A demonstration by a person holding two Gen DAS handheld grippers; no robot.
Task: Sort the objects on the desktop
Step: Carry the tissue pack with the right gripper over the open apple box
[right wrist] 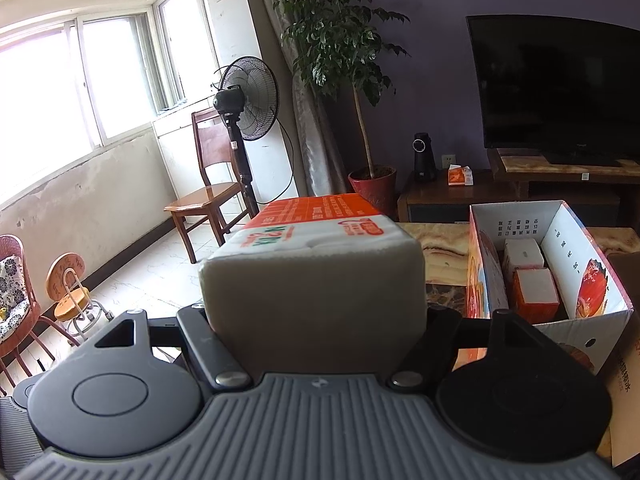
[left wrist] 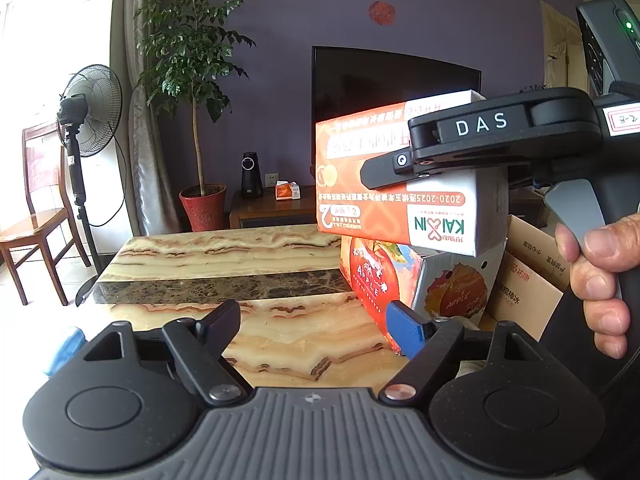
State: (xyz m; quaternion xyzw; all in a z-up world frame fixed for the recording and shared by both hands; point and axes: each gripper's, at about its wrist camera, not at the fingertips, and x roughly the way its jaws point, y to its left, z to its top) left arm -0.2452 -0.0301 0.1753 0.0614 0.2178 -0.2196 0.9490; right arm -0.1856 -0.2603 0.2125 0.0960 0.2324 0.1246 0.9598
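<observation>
Right gripper (right wrist: 316, 320): fingers pressed against both sides of one orange-and-white tissue pack (right wrist: 316, 264), held in the air above the marble table (left wrist: 224, 256), beside the apple carton (right wrist: 568, 236). A hand (left wrist: 600, 280) grips its handle. Left gripper (left wrist: 316, 328): fingers spread wide, nothing between them, hovering over the table near the carton's printed side. Carton contents counted: two small boxes (right wrist: 534, 280), one white-topped, one orange. One brown cardboard box (left wrist: 532, 280) stands just beside the carton.

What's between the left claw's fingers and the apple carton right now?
Only bare marble tabletop, seen in the left wrist view. The left claw is open and empty; the apple carton stands just beyond its blue fingertip.
</observation>
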